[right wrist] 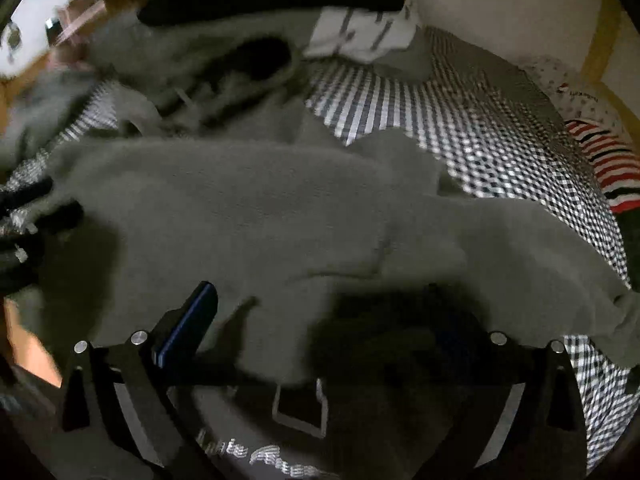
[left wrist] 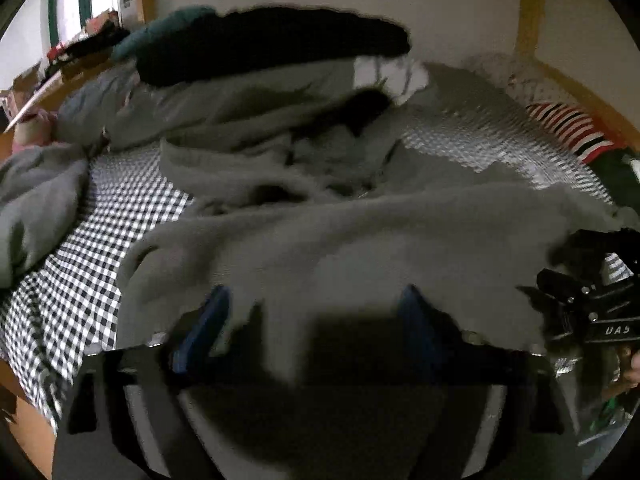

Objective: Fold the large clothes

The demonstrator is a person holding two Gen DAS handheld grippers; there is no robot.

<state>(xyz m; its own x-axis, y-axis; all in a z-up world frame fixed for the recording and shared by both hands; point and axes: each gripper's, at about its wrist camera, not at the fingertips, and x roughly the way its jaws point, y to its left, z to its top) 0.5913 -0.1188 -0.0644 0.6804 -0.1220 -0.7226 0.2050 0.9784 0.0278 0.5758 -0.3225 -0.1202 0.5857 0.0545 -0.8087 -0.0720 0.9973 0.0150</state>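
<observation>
With both jaws wide and empty over grey garment [right wrist: 256,216] on checked sheet [right wrist: 500,160]: fold released; next, regrip edge, left gripper [left wrist: 316,312], right gripper [right wrist: 320,312].

You have two grippers [left wrist: 316,320] [right wrist: 320,320], one grey sweatshirt [left wrist: 360,232], one checked sheet [left wrist: 100,232], one black garment [left wrist: 272,44], one striped garment [left wrist: 568,128]

Grey-green sweatshirt [right wrist: 260,216] at centre, on a black-and-white gingham bedsheet [left wrist: 100,216]. Red, white and black striped garment [right wrist: 608,160] at 3 o'clock; black garment [left wrist: 272,48] and white cloth with dark stripes [right wrist: 360,36] at 12. Gripper pads [right wrist: 188,320] blue.
</observation>
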